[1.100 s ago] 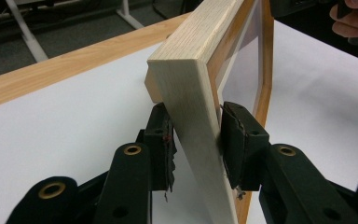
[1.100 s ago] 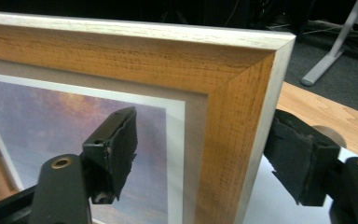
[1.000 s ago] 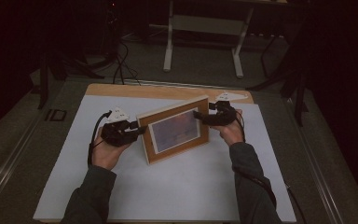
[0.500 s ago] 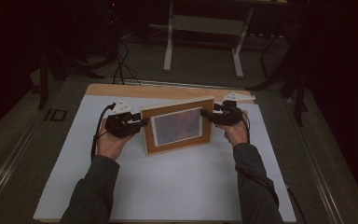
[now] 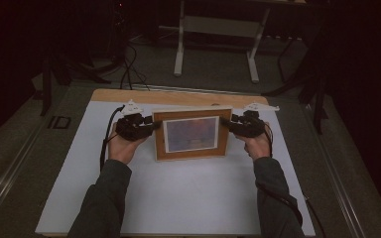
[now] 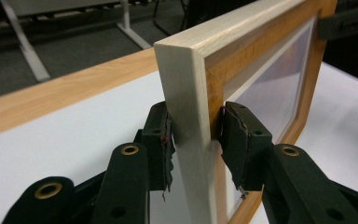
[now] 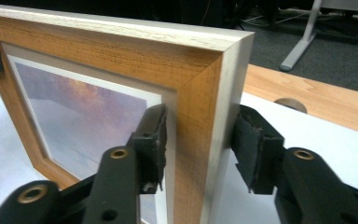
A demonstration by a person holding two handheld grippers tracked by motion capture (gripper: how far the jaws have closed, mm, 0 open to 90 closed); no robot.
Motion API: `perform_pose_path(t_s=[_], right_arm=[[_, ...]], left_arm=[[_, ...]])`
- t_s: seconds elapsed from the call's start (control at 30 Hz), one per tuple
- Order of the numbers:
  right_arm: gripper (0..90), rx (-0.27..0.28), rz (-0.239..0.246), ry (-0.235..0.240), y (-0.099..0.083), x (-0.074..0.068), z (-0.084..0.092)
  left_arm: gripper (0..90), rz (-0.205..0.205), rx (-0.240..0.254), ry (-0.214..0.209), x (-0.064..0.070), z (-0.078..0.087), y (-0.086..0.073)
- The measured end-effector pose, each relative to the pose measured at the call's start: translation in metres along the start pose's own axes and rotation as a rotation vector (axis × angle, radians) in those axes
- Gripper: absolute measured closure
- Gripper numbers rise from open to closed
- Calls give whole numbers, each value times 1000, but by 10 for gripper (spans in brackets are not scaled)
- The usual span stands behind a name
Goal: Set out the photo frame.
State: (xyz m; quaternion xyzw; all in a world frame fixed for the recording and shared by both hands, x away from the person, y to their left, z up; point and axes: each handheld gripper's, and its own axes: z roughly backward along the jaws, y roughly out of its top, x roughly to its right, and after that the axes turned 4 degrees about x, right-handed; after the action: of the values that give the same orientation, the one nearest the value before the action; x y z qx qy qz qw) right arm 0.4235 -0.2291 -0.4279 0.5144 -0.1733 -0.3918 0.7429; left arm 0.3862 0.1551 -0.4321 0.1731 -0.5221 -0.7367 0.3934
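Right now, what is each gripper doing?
Left gripper: shut on the picture frame's left edge.
Right gripper: jaws just closing around its right edge, gap remaining.

From above the person's side we look forward and down over the whole bench (image 5: 178,198). The two tool cameras sit very close — each looking along its own jaws at one end of the picture frame (image 5: 191,134) — the part all views share.
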Motion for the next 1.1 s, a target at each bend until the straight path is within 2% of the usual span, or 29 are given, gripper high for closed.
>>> perform_pose_path(t_s=[0.07,0.17,0.23,0.27,0.37,0.43,0.47,0.5,0.63,0.87,1.1], right_arm=[[611,0,-17,-5,-1,0,3],[618,4,-33,12,-5,1,7],[618,3,-36,16,-6,1,8],[621,-1,-43,19,-7,0,11],[623,-12,-60,23,-7,-1,13],[623,-18,-63,26,-7,-1,14],[625,-25,-66,27,-7,-1,16],[625,-28,-69,26,-7,-1,17],[625,-30,-77,25,-8,-3,19],[622,-42,-83,24,-7,-7,18],[623,-47,-84,26,-7,-10,18]], left_arm=[[650,36,8,-16,-3,-1,0],[649,78,19,-29,-7,-4,-1],[649,78,19,-29,-7,-4,-1],[648,101,22,-36,-8,-6,-1],[646,121,20,-43,-9,-7,0],[645,121,20,-43,-9,-7,0],[643,149,20,-53,-10,-8,0],[642,154,21,-53,-10,-8,0],[641,161,17,-59,-11,-8,0],[642,173,-21,-61,-9,-1,2],[640,180,-15,-60,-11,2,0]])
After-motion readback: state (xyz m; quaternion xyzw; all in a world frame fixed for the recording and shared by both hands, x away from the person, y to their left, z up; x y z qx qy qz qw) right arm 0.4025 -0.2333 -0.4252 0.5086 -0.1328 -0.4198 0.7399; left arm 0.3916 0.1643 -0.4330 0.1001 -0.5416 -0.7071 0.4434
